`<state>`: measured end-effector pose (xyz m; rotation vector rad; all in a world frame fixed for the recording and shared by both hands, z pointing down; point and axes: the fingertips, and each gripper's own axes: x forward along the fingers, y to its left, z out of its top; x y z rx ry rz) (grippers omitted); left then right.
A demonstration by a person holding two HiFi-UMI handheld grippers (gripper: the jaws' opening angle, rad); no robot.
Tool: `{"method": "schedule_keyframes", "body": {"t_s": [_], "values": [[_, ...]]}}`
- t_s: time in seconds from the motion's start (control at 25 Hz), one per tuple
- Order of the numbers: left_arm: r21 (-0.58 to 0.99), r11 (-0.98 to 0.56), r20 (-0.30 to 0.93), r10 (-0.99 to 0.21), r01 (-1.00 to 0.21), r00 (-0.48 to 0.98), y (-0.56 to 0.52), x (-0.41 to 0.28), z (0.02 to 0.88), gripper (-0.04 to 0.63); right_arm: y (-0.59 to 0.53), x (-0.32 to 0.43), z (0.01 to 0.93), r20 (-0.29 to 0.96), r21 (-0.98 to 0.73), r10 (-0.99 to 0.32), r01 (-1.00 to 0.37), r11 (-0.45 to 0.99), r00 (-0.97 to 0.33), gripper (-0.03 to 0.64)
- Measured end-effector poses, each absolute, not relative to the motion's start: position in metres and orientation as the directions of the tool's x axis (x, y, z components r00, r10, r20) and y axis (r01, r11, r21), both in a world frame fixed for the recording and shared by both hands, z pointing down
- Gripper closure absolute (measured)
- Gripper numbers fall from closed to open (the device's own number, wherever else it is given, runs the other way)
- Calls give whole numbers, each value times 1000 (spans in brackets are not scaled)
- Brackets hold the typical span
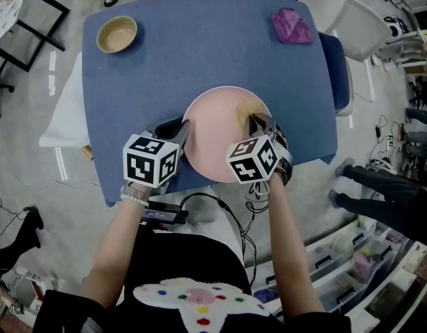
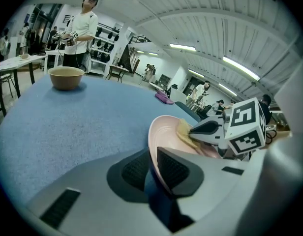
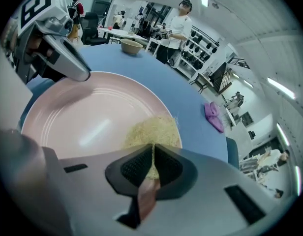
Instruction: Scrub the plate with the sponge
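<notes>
A pink plate (image 1: 217, 134) lies near the front edge of the blue table (image 1: 199, 54). My left gripper (image 1: 180, 133) is shut on the plate's left rim; in the left gripper view the rim (image 2: 159, 141) runs between the two pads and the plate is tilted. My right gripper (image 1: 259, 122) is shut on a yellow fibrous sponge (image 1: 249, 109), which rests on the plate's right side. In the right gripper view the sponge (image 3: 151, 129) spreads over the plate (image 3: 87, 117) just beyond the pads, with the left gripper (image 3: 68, 58) at the far rim.
A tan bowl (image 1: 117, 34) stands at the table's far left corner and a purple cloth (image 1: 292, 26) lies at the far right. A white chair (image 1: 366, 26) stands to the right. A person (image 2: 80, 28) stands beyond the table. Storage bins (image 1: 352, 262) sit on the floor at lower right.
</notes>
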<state>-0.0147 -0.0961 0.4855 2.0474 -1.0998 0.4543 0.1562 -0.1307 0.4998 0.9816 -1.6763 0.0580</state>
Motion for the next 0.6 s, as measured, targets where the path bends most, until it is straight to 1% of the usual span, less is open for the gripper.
{"method": "schedule_keyframes", "body": {"t_s": [0.24, 0.44, 0.6], "values": [[454, -343, 608, -556, -822, 567, -97, -15, 487, 535, -144, 131, 498, 802, 423, -592, -625, 656, -79, 597], [456, -339, 607, -557, -823, 566, -96, -13, 487, 535, -143, 101, 497, 794, 377, -586, -626, 683, -161, 597], [458, -338, 606, -558, -822, 567, -96, -12, 487, 535, -134, 78, 496, 788, 355, -575, -599, 718, -221, 597]]}}
